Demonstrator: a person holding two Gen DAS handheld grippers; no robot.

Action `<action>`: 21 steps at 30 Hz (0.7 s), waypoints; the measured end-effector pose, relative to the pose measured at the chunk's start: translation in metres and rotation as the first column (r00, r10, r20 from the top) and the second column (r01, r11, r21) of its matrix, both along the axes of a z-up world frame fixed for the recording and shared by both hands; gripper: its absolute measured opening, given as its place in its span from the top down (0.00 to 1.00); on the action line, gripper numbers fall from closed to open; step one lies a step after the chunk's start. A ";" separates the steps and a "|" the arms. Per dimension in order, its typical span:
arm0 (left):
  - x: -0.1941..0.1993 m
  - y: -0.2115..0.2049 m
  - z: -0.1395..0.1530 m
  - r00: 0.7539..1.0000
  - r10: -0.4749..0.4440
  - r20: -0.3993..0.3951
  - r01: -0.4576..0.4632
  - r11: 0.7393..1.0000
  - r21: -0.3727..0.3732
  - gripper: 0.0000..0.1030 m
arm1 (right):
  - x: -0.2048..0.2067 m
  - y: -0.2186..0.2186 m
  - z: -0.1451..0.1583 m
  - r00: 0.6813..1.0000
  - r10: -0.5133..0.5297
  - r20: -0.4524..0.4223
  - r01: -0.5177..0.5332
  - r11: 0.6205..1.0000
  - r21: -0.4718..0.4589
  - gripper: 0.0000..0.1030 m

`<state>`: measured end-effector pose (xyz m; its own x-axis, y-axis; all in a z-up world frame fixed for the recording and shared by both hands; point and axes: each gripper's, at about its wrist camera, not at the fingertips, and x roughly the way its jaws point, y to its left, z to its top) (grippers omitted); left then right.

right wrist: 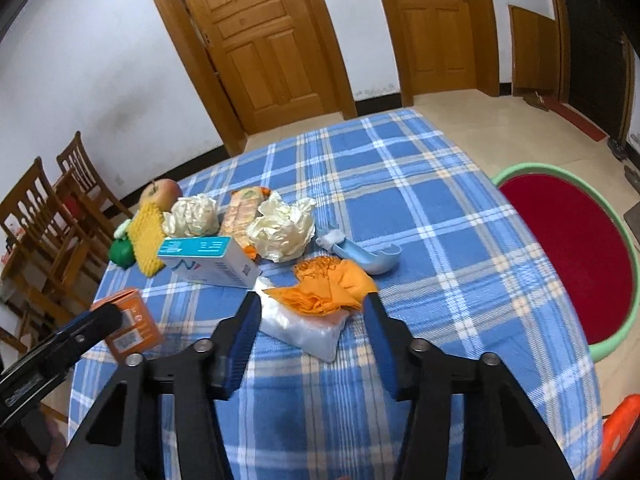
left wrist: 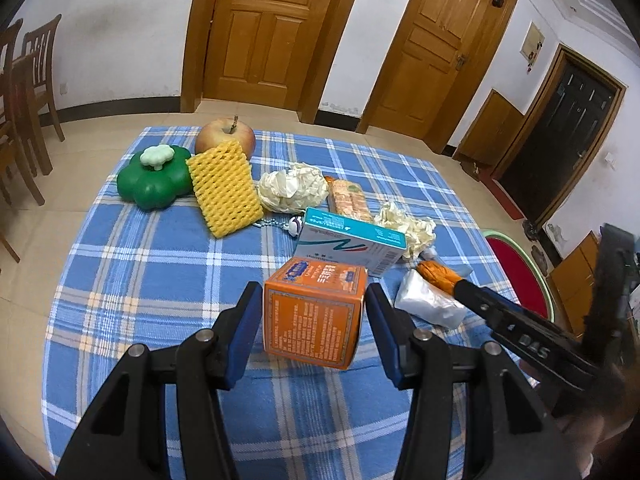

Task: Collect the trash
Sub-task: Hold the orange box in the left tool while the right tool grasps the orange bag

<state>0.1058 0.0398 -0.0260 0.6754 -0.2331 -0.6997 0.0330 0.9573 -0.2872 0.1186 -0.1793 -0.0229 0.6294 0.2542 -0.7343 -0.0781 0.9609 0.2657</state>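
White walls (left wrist: pixel 120 20), wooden doors (left wrist: pixel 264 32), tiled floor (left wrist: pixel 60 168).

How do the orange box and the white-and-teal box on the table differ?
The orange box is squat and nearly cube-shaped; the teal box is long and flat. The orange box sits between the left claw's fingers, near the table's front; the teal box lies farther back, beside crumpled paper, with no claw around it. Both are printed cardboard cartons resting on the checked cloth.
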 end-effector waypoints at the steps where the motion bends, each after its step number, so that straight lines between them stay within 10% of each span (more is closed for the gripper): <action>1: 0.000 0.000 0.000 1.000 -0.001 0.000 0.001 1.000 -0.004 0.48 | 0.003 0.001 -0.003 1.000 -0.002 -0.008 0.002 1.000 0.000 0.55; 9: -0.004 0.000 0.004 1.000 -0.017 0.017 0.017 1.000 -0.021 0.48 | 0.003 0.001 -0.003 1.000 -0.004 0.021 0.004 1.000 0.002 0.92; 21: -0.019 -0.005 0.015 0.998 -0.028 0.050 0.030 0.999 -0.029 0.48 | -0.023 -0.008 0.015 0.997 -0.018 0.077 0.015 0.999 0.033 0.97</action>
